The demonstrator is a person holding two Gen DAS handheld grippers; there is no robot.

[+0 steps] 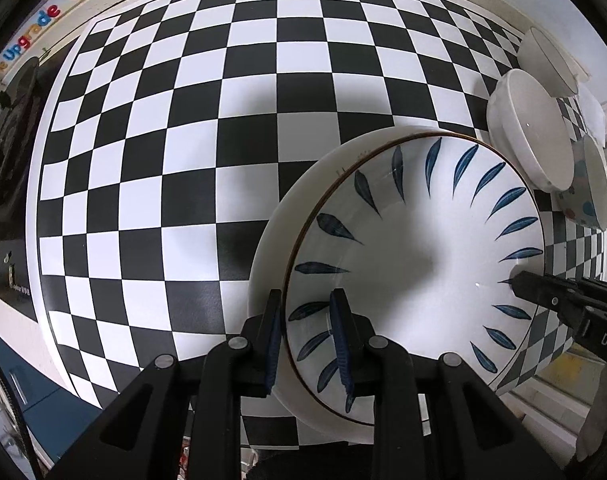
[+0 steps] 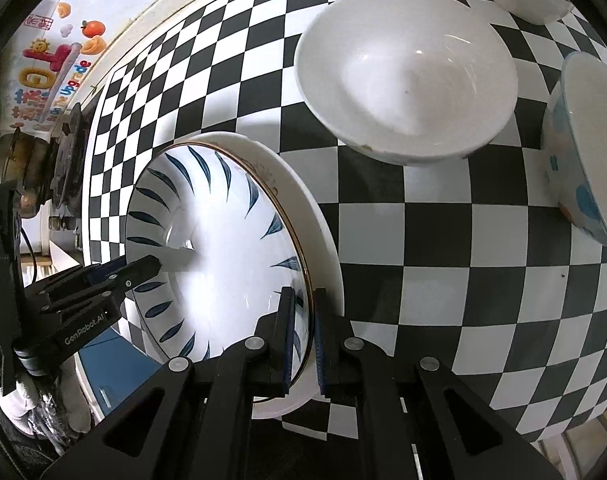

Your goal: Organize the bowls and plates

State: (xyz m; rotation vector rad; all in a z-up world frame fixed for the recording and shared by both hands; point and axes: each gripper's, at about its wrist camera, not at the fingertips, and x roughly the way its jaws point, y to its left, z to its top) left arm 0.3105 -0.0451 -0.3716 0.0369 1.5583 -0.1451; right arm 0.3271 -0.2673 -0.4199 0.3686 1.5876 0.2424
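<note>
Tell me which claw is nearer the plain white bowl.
Right. The right claw grips the leaf-patterned plate on the rim facing the plain white bowl; the left claw grips the plate's opposite rim, farther away.

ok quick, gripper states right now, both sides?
Left gripper: shut on the rim of the blue-leaf plate.
Right gripper: shut on the opposite rim of the same plate, which sits on a plain white plate.

bowls (image 2: pixel 407 76) crowd right, checkered mat (image 1: pixel 175 128) open left
</note>
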